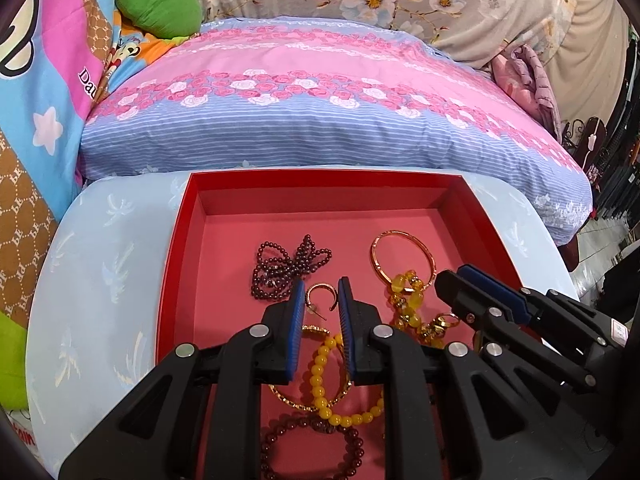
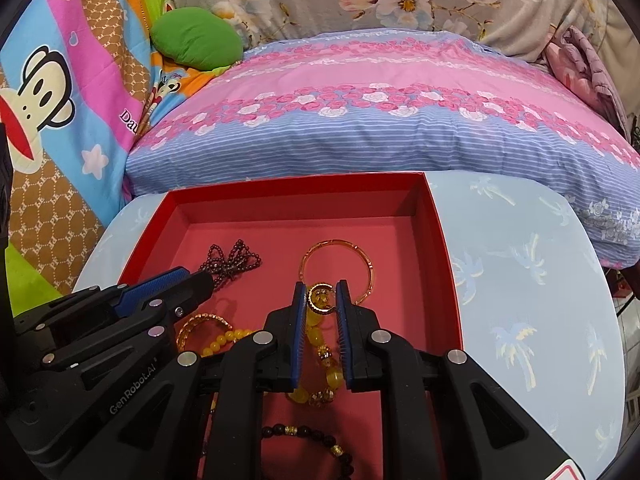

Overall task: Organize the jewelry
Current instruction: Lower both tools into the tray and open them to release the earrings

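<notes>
A red box (image 1: 320,178) on the table holds the jewelry. My left gripper (image 1: 322,286) is shut on a small gold hoop earring (image 1: 318,298), held above the box floor. My right gripper (image 2: 320,286) is shut on a gold ring (image 2: 320,300) over an amber bead bracelet (image 2: 316,336). Both grippers hang side by side inside the box. On the floor lie a dark bead strand (image 1: 280,268), a thin gold bangle (image 1: 401,233), a yellow bead bracelet (image 1: 320,384) and a dark red bead bracelet (image 1: 356,440).
The box stands on a light blue round table (image 2: 520,280) with a palm print. A pink and blue floral pillow (image 1: 320,100) lies just behind it. A cartoon blanket (image 2: 60,80) and a green cushion (image 2: 196,36) are at the left.
</notes>
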A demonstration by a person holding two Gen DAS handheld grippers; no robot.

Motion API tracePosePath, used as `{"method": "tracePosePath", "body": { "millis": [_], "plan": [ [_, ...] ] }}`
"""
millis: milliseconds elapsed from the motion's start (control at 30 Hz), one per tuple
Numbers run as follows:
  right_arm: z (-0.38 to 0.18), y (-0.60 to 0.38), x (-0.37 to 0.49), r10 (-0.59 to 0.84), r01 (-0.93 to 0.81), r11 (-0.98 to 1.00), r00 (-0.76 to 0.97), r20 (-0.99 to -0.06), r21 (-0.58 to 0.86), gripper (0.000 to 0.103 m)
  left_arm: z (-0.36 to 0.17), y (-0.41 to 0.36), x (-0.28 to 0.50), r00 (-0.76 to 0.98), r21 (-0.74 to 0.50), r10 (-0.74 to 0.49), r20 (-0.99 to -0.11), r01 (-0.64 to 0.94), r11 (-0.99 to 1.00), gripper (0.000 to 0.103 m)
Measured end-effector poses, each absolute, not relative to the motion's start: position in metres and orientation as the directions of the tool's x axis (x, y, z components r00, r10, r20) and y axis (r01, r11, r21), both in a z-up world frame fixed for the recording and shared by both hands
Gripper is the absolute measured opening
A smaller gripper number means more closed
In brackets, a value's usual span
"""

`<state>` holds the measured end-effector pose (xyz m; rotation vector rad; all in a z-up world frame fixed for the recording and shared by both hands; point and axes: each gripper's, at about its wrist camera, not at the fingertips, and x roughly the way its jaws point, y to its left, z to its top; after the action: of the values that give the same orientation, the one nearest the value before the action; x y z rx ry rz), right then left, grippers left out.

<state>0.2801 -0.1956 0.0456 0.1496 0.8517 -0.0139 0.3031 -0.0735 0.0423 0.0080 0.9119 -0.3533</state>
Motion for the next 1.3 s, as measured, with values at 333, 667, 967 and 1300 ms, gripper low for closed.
{"method": "tracePosePath", "body": {
  "millis": [333, 667, 967, 1300],
  "plan": [
    [0.045, -0.195, 0.269, -0.004, 0.074, 0.995, 0.669, -0.743, 0.062, 0.019, 0.037, -0.07, 0.302, 0.555, -0.135, -0.281, -0.783, 0.29, 0.948, 0.027],
    [0.038, -0.197, 0.254, 0.007, 0.087, 0.993, 0.653, -0.757, 0.084, 0.019, 0.035, -0.063, 0.29, 0.55, -0.149, -0.282, -0.786, 0.274, 0.95, 0.029],
    [0.049, -0.188, 0.236, 0.014, 0.074, 0.994, 0.67, -0.743, 0.085, 0.019, 0.046, -0.065, 0.269, 0.571, -0.126, -0.272, -0.775, 0.282, 0.951, 0.032],
    [0.067, -0.185, 0.202, 0.021, 0.07, 0.993, 0.69, -0.724, 0.096, 0.019, 0.058, -0.064, 0.233, 0.585, -0.11, -0.27, -0.765, 0.294, 0.949, 0.032]
  ]
}}
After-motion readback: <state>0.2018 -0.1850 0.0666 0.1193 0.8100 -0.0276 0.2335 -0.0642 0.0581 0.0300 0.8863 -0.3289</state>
